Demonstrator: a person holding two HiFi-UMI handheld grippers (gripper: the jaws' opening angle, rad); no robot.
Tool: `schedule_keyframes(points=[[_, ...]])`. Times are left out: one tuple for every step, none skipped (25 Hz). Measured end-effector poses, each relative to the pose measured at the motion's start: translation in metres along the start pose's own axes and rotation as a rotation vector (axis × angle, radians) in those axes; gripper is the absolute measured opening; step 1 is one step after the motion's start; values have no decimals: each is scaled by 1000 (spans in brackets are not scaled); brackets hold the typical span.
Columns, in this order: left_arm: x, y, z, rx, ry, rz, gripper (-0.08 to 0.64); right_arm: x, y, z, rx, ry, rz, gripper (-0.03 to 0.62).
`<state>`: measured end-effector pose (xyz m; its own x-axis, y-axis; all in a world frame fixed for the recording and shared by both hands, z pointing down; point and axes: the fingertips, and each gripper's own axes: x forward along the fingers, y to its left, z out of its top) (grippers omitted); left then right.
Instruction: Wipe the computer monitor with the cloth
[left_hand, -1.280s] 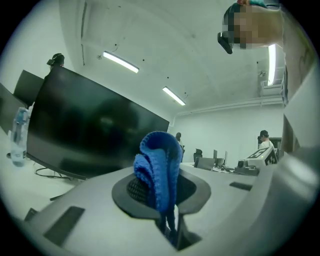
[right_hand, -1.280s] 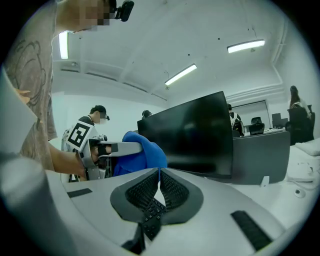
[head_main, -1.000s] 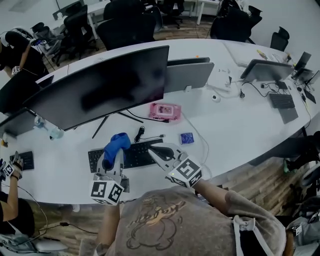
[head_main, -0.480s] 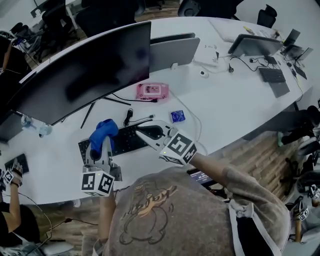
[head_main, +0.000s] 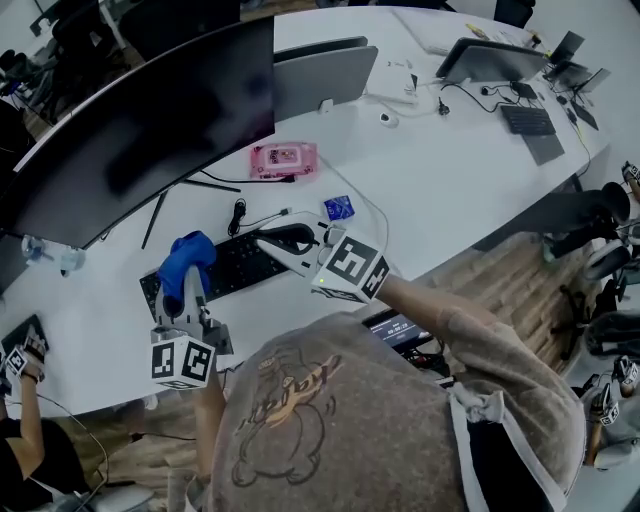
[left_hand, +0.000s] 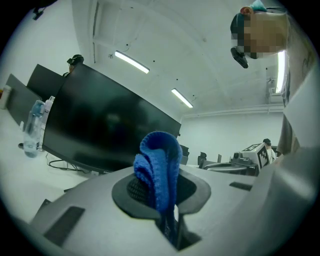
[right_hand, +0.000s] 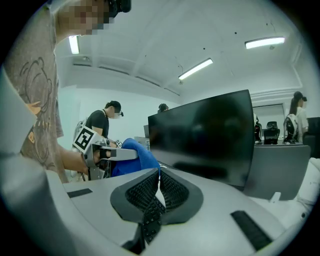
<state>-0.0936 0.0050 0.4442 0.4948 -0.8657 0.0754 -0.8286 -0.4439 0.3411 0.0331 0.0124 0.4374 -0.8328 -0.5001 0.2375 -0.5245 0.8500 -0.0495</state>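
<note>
The left tool (head_main: 186, 283) grips the blue cloth (head_main: 187, 255) above the keyboard (head_main: 240, 262) at 11 o'clock; the right tool (head_main: 262, 241), jaws pressed together on nothing, hovers nearby at 12; a pink pack (head_main: 285, 158) lies farther along the white counter (head_main: 440, 180); the dark monitor (head_main: 140, 130) stands at 11; wooden floor (head_main: 520, 262) shows at 3.

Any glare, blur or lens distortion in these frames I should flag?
Head view: wide-angle bowing of the desk edge, dim bluish cast, no motion blur. Left gripper view: strong fisheye with black corners, ceiling lights blown out, cloth sharp. Right gripper view: same fisheye; monitor shows soft reflections, no hard glare.
</note>
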Motion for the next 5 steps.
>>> schedule_keyframes(points=[[0, 2, -1, -4, 0, 2, 49, 0, -1, -1, -1, 4, 0, 25], [0, 3, -2, -9, 0, 5, 49, 0, -1, -2, -3, 9, -1, 25], [0, 5, -3, -14, -1, 9, 49, 0, -2, -2, -7, 10, 0, 25], [-1, 7, -3, -18, -1, 13, 49, 0, -2, -2, -11, 8, 0, 25], [-1, 8, -4, -21, -2, 17, 49, 1, -3, -1, -15, 5, 1, 25]])
